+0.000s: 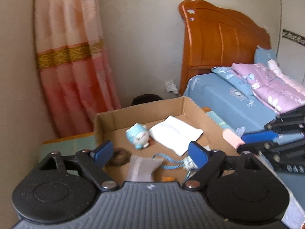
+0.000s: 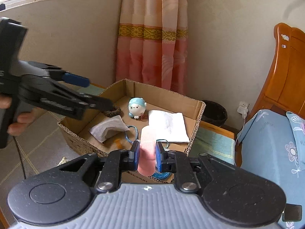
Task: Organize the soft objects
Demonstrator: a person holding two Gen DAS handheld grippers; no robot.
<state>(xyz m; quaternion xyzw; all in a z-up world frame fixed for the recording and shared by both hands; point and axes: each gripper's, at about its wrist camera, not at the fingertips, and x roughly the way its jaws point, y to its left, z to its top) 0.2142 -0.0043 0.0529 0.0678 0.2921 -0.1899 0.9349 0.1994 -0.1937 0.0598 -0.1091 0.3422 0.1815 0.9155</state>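
An open cardboard box (image 1: 144, 106) (image 2: 167, 93) stands on the floor by the bed. In it lie a blue-and-white plush toy (image 1: 138, 135) (image 2: 136, 107), a folded white cloth (image 1: 175, 134) (image 2: 166, 126), a grey cloth (image 1: 142, 168) (image 2: 108, 128), a brown scrunchie (image 1: 119, 157) (image 2: 113, 111) and a blue cord (image 1: 168, 161) (image 2: 133, 133). My left gripper (image 1: 150, 152) (image 2: 95, 93) is open and empty over the box's near side. My right gripper (image 2: 146, 152) is shut on a soft pink piece (image 2: 147, 148) (image 1: 233, 137) above the box's edge.
A blue-sheeted bed (image 1: 228, 99) with folded purple bedding (image 1: 270, 85) and a wooden headboard (image 1: 219, 38) stands to the right. A pink curtain (image 1: 70, 57) hangs behind. A black bin (image 2: 215, 112) sits in the corner. A green mat (image 2: 213, 143) lies beside the box.
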